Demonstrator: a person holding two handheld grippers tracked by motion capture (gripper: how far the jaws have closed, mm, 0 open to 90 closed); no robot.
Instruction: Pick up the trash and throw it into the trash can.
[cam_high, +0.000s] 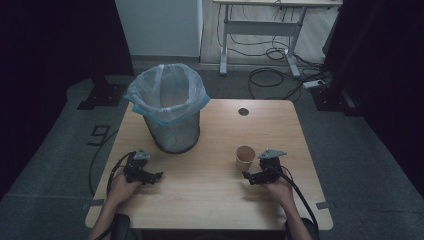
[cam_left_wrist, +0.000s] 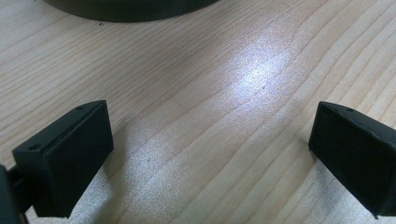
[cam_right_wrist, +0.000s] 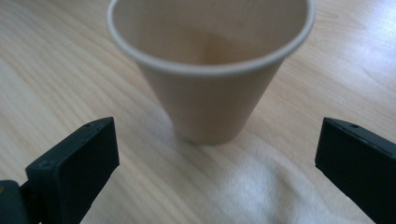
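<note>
Pretty early days here, going by how things are laid out. Everything is placed relative to the wire bin, which is lined with a bluish bag and stood on the far left part of the wooden table.

Starting on the left: the left gripper is parked on the near side of the bin, just in front of its base, with nothing between the jaws. In the left gripper view the jaws are seen spread wide over bare wood, and the bin's dark base is caught at the top edge. The hand is laid low on the table, gripper pointed rightward.

Moving right: the paper cup is stood upright to the right of the bin and a bit nearer, well apart from it. Looks empty as far as can be seen.

The right gripper is held just near of the cup, angled toward it. In the right gripper view the jaws are wide apart with the cup centred ahead of them, not yet touched.

So nothing's been grabbed yet. Probably left to do: cup closed on, lifted, carried over and dropped in the bin.
</note>
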